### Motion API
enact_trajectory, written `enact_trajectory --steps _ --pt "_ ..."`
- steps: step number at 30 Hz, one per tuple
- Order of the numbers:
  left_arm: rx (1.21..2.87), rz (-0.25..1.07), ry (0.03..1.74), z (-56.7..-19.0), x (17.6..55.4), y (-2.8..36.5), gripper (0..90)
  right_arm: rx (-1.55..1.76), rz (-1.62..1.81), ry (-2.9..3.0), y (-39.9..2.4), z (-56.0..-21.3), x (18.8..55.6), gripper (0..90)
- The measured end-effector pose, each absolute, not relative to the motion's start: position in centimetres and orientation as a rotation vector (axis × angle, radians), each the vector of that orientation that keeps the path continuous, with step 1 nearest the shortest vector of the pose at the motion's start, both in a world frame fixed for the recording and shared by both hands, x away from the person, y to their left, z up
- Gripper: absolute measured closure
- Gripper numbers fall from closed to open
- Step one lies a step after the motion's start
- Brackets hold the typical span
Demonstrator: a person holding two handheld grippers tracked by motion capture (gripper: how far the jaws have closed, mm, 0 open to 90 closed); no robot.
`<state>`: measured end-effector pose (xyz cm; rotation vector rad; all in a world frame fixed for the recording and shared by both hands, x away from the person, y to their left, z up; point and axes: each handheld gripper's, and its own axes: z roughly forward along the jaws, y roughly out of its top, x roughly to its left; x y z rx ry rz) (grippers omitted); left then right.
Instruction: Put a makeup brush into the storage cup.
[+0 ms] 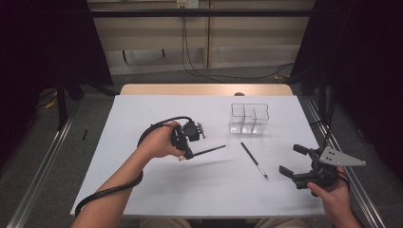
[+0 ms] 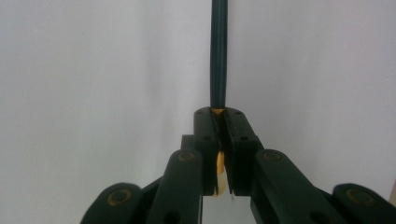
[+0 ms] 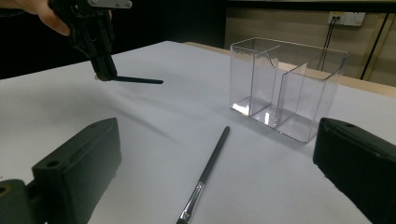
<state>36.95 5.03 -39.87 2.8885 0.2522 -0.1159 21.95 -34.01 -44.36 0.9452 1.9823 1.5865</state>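
high view, right gripper (image 1: pixel 291 161): lower right, nearest cam, jaws spread, empty.
high view, left gripper (image 1: pixel 186 153): centre-left, pinching pencil (image 1: pixel 209 150); shaft level, points right twd clear box (image 1: pixel 249 118).
left gripper view: jaws pressed on pencil (image 2: pixel 218 56), runs straight up frame.
right gripper view: brush (image 3: pixel 205 172) on table (image 3: pixel 140 121), btw spread jaws, axis away twd box (image 3: pixel 287 88); room all round.

A white table (image 1: pixel 157 190) stood on a grey floor (image 1: pixel 38 161), with a strip of light wood (image 1: pixel 204 89) along its far edge. Black curtains (image 1: pixel 43 42) hung at both sides. Behind ran a beige panelled wall (image 1: pixel 247 33), with black cables (image 1: pixel 228 75) trailing down from a wall socket (image 3: pixel 346 17) onto the floor. Metal rails (image 1: pixel 40 159) flanked the table.
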Motion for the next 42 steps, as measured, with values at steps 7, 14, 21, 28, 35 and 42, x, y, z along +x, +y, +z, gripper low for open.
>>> enact_trajectory --steps 7,14,21,28,35,42 --pt "2.874 -0.147 0.184 -39.5 36.2 3.9 84.9 0.943 1.574 2.005 -33.8 -44.5 22.0 0.3" --pt "2.868 -0.146 0.139 -39.2 35.2 3.0 84.9 0.945 1.554 2.027 -33.4 -44.4 22.1 0.0" --pt "2.87 -0.16 0.086 -38.9 34.7 2.5 84.8 0.937 1.546 2.049 -32.8 -44.3 22.3 0.0" --pt "2.873 -0.152 0.09 -38.9 34.5 2.3 84.9 0.945 1.523 2.1 -32.2 -44.3 22.7 0.0" --pt "2.869 -0.17 0.066 -39.0 34.4 1.7 84.9 0.918 1.494 2.178 -31.3 -43.8 23.4 0.0" --pt "2.861 -0.173 0.062 -39.1 34.6 1.2 84.9 0.895 1.489 2.216 -30.1 -43.1 25.0 0.0"
